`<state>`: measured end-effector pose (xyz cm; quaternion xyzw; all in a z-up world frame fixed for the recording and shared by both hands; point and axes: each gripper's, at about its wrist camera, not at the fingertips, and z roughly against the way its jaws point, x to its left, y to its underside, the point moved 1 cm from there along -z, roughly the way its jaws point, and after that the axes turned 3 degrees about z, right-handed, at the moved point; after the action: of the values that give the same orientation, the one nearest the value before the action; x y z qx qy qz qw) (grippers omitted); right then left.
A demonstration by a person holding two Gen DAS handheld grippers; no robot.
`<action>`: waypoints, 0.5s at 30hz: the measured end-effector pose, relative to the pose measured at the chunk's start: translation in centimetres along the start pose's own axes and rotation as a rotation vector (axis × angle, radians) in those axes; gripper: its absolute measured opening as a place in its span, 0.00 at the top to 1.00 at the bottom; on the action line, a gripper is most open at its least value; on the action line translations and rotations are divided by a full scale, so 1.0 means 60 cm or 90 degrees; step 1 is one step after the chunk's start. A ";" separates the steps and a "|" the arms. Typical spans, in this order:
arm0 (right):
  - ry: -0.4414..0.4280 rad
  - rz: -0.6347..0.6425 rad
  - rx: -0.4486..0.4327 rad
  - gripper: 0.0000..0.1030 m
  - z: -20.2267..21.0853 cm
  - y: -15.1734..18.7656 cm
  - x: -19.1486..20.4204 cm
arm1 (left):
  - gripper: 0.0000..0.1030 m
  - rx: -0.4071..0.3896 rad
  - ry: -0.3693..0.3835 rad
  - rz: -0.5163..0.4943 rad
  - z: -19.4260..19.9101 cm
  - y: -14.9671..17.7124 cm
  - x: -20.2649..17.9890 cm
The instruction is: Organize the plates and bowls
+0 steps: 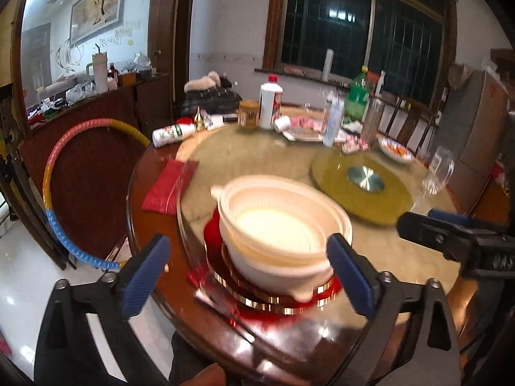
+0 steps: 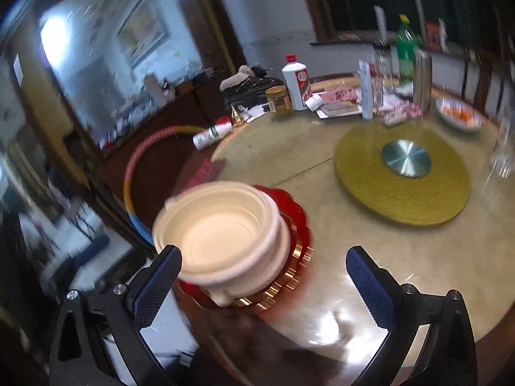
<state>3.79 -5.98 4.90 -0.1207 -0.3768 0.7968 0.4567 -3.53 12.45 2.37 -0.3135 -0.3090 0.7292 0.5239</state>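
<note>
A stack of cream bowls (image 1: 280, 234) sits nested on red and gold plates (image 1: 276, 299) near the front edge of the round table (image 1: 418, 257). My left gripper (image 1: 249, 276) is open, its blue pads either side of the stack, not touching it. In the right wrist view the bowls (image 2: 222, 241) and plates (image 2: 296, 257) lie ahead to the left. My right gripper (image 2: 264, 286) is open and empty; its left pad (image 2: 157, 283) is close to the bowl rim. The right gripper also shows in the left wrist view (image 1: 450, 238) at the right.
A gold turntable (image 1: 360, 189) lies at the table's middle. Bottles, a jar and packets (image 1: 270, 106) crowd the far side, with a small dish (image 1: 396, 149) and a glass (image 1: 437, 170) to the right. A hula hoop (image 1: 64, 186) leans on a chair at left. A red packet (image 1: 170, 180) lies nearby.
</note>
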 end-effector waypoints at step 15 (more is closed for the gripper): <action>0.022 0.132 0.043 0.00 0.005 0.085 0.035 | 0.00 0.117 -0.009 -0.042 -0.020 0.066 -0.031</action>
<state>-0.80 -5.93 1.80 -0.1575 -0.3271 0.8498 0.3821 -4.38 9.76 -1.20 -0.2488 -0.2548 0.7389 0.5720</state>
